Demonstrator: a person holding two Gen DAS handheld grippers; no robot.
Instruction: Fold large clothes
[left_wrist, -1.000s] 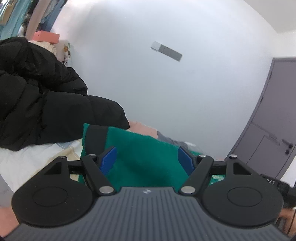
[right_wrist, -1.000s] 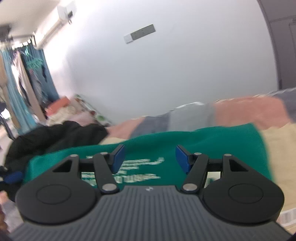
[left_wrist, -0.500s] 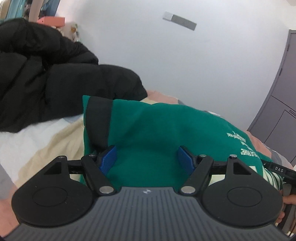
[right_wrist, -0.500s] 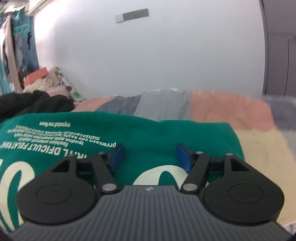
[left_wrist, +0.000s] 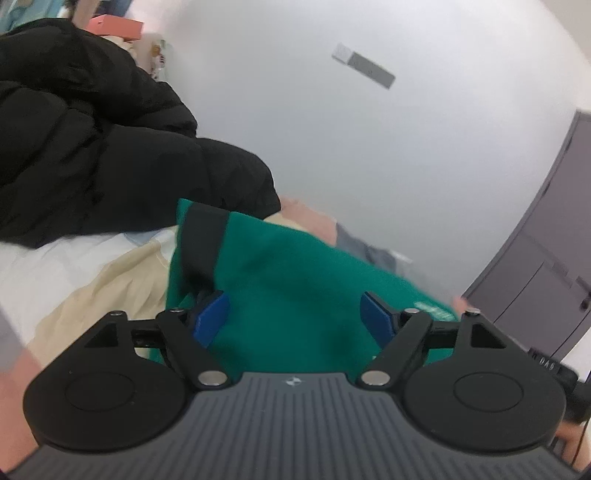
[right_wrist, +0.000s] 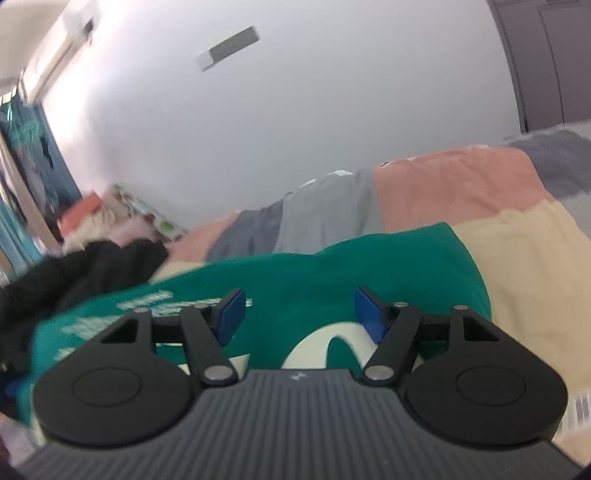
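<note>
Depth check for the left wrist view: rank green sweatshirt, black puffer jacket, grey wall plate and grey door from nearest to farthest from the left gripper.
1. Green sweatshirt: right under the open left gripper.
2. Black puffer jacket: piled behind, upper left.
3. Grey door, far right, and grey wall plate, high on the back wall: too close to call.

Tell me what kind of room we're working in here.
Most likely a bedroom: the green sweatshirt lies on a bed with a patchwork cover, a black puffer jacket is heaped beside it, and clothes hang at the far left.
</note>
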